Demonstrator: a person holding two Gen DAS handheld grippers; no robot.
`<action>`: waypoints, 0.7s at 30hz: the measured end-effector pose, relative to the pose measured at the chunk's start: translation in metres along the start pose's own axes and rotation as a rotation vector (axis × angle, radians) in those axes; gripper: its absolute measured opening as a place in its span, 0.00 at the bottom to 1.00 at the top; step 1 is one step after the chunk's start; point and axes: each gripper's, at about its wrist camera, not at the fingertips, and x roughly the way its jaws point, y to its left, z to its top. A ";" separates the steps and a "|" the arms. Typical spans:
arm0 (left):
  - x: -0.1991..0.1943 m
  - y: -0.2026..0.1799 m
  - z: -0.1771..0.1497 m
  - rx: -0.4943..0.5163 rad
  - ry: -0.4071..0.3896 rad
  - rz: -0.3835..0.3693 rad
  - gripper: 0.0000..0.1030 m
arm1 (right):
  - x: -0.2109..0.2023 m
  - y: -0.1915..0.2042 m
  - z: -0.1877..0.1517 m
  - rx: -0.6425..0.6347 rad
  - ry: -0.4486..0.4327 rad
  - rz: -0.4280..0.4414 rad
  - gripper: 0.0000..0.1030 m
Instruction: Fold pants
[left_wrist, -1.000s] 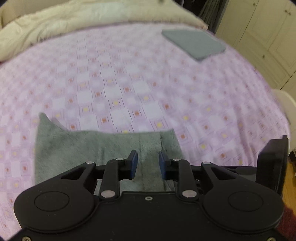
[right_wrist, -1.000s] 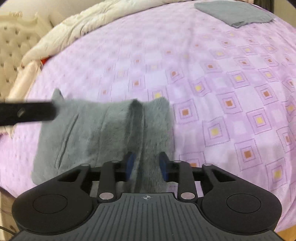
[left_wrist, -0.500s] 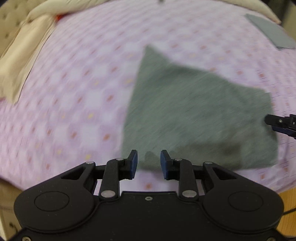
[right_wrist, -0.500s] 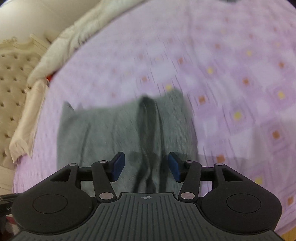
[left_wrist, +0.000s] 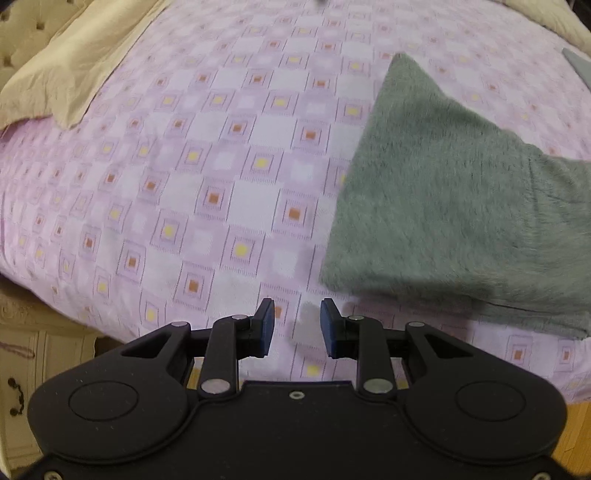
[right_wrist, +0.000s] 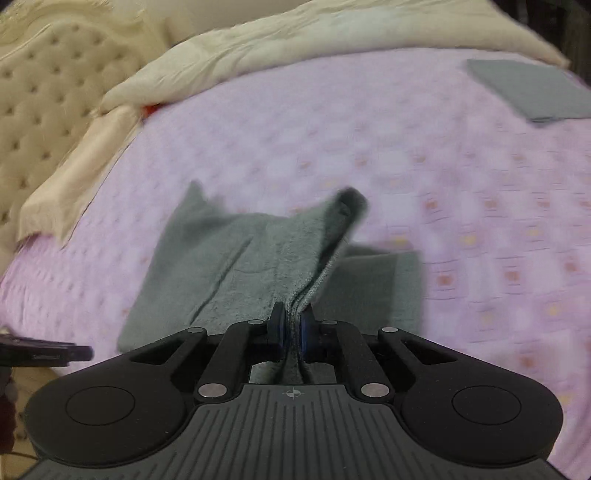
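The grey fleece pants (left_wrist: 461, 192) lie partly folded on the pink checked bedsheet (left_wrist: 184, 166), near the bed's front edge. My left gripper (left_wrist: 293, 325) hovers open over bare sheet just left of the pants' near corner, with nothing between its fingers. In the right wrist view my right gripper (right_wrist: 291, 325) has its jaws closing, and the blue pads pinch a bunched edge of the pants (right_wrist: 240, 273). That edge is raised into a ridge running away from the gripper. The rest of the cloth rests flat on either side.
A beige quilt (right_wrist: 295, 48) is heaped along the far side and a tufted headboard (right_wrist: 48, 92) stands at the left. A folded grey garment (right_wrist: 524, 88) lies at the far right. The bed's carved front edge (left_wrist: 37, 332) drops off close to the left gripper.
My left gripper swung left, off the pants and down over bare sheet. My right gripper's jaws spread wide, then closed on the pants' edge and lifted it a little.
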 end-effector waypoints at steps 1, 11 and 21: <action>0.000 -0.002 0.004 0.009 -0.015 -0.005 0.36 | 0.005 -0.009 -0.002 0.025 0.021 -0.050 0.08; 0.026 -0.059 0.023 0.179 -0.062 -0.083 0.38 | 0.036 -0.032 -0.018 0.057 0.092 -0.106 0.09; 0.030 -0.067 0.030 0.403 0.029 -0.050 0.37 | 0.020 -0.027 -0.010 0.102 0.083 -0.188 0.11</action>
